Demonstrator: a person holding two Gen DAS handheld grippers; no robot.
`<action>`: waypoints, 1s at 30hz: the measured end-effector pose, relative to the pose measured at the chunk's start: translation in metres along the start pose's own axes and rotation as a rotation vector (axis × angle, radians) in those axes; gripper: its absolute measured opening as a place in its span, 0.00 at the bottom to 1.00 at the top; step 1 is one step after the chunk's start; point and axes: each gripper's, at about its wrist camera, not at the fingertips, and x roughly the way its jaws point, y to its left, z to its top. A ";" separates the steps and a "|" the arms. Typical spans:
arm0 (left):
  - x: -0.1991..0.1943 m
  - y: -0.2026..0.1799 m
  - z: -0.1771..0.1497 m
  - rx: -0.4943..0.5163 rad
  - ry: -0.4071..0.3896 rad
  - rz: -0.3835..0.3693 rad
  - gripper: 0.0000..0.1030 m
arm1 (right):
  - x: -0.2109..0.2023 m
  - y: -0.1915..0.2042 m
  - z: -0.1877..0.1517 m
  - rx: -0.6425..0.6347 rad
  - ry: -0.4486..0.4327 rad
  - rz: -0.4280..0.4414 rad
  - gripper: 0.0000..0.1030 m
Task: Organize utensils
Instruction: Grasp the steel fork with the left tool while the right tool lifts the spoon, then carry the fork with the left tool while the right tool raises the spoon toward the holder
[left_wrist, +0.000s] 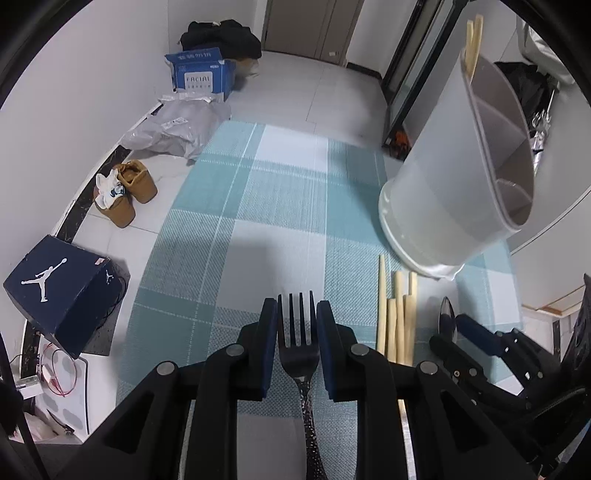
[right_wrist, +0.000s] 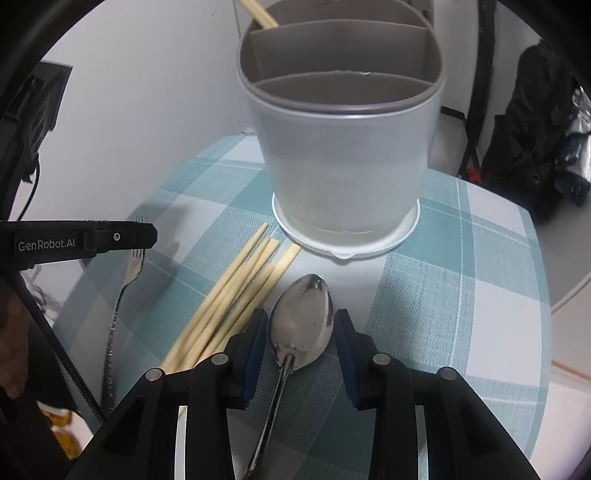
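Both the left gripper (left_wrist: 296, 314) and right gripper (right_wrist: 301, 325) reach forward, fingers parted.

The fork (left_wrist: 297, 332) handle and spoon (right_wrist: 301, 325) handle run off at 6 o'clock. The holder (right_wrist: 341, 147) hides its chopsticks' (right_wrist: 258, 14) lower lengths.

1. The tablecloth (right_wrist: 461, 280) on the counter was checked teal, white and grey.
2. The utensil holder (right_wrist: 343, 166) was frosted white outside, brown-grey inside.
3. The chopsticks (right_wrist: 236, 291) were pale yellow.
4. The spoon (right_wrist: 301, 317) was shiny silver.
5. The fork (left_wrist: 297, 332) was dark, its handle textured.
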 end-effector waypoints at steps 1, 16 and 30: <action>-0.002 0.000 0.000 -0.005 -0.007 -0.005 0.16 | -0.003 -0.001 -0.001 0.008 -0.009 0.007 0.34; -0.049 0.002 0.001 -0.006 -0.211 -0.081 0.16 | -0.069 -0.003 -0.014 0.090 -0.212 0.031 0.34; -0.072 -0.017 0.003 0.091 -0.247 -0.092 0.16 | -0.105 0.012 -0.007 0.072 -0.360 0.043 0.34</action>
